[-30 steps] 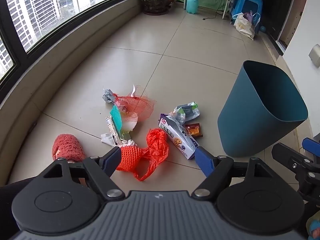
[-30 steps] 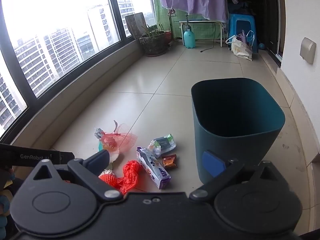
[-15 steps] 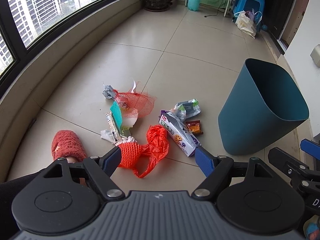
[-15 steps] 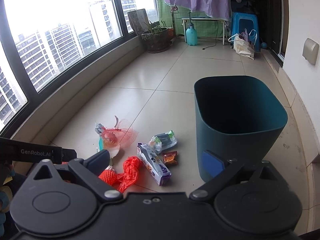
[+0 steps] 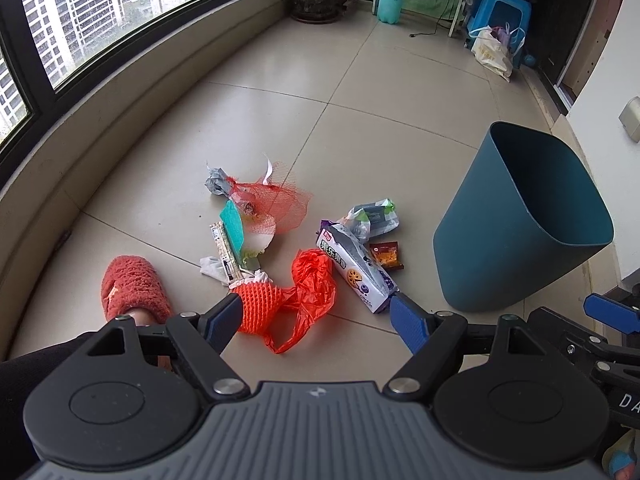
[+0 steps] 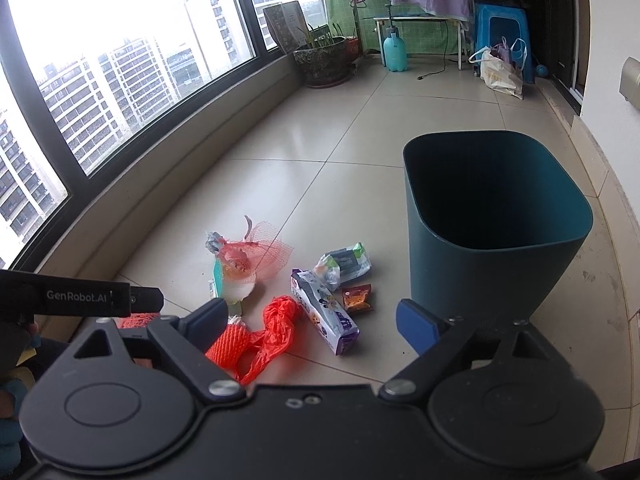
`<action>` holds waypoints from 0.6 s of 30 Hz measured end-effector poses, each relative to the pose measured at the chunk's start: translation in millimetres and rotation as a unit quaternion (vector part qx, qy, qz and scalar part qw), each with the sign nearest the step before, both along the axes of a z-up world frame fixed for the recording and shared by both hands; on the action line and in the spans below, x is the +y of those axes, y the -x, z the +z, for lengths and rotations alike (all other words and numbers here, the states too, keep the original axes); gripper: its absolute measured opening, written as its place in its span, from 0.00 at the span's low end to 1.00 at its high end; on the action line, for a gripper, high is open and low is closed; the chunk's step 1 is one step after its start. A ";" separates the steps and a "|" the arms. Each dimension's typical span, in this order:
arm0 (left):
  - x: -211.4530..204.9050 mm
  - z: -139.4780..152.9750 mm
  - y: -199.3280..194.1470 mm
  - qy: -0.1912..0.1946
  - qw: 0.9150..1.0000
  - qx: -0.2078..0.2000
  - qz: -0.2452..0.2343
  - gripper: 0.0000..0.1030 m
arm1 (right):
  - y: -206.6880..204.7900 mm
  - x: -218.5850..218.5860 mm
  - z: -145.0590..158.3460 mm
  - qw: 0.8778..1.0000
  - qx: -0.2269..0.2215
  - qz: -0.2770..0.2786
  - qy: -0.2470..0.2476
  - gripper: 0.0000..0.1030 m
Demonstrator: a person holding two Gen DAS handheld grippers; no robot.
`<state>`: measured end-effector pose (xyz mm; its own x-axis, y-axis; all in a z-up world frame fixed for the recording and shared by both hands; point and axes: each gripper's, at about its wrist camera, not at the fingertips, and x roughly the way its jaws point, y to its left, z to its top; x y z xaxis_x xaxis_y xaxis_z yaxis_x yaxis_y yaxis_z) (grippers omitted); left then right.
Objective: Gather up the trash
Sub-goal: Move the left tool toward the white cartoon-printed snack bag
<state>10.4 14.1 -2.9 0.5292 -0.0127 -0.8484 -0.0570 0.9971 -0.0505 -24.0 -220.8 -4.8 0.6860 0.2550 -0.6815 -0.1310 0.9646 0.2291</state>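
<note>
A scatter of trash lies on the tiled balcony floor (image 5: 168, 168), between the curved window ledge (image 5: 100, 132) and a dark teal bin (image 5: 516, 236) that stands upright near the wall-side edge of the floor. Nearest the grippers sit an orange foam net (image 5: 258, 306) and a crumpled orange plastic bag (image 5: 314, 280), touching each other; just beside them lies a white-and-purple snack box (image 5: 356, 268), with a small red sachet (image 5: 386, 256) and a crumpled green-and-white wrapper (image 5: 374, 216) between it and the bin. Farther toward the window, a red mesh bag (image 5: 276, 208) rests among paper scraps. The left gripper (image 5: 316, 316) hangs above the pile, jaws spread and empty. The right gripper (image 6: 312, 318) is also released with nothing between its pads, its jaws having just been closing slightly. A red fuzzy slipper (image 5: 132, 292) shows at the left.
</note>
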 end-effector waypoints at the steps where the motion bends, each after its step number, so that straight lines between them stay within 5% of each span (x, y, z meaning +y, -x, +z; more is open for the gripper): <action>1: 0.9 1.8 0.9 0.001 1.000 -0.002 0.000 0.78 | -0.2 -1.3 2.0 1.000 0.011 -0.003 0.002 0.89; 12: 6.5 29.2 -13.7 0.011 1.000 -0.023 0.008 0.78 | -34.3 -23.9 65.1 0.999 -0.008 -0.012 0.050 0.89; 18: 1.7 26.0 -42.9 -0.011 1.000 -0.014 0.022 0.78 | -76.8 -59.6 70.4 0.998 -0.010 -0.025 0.064 0.89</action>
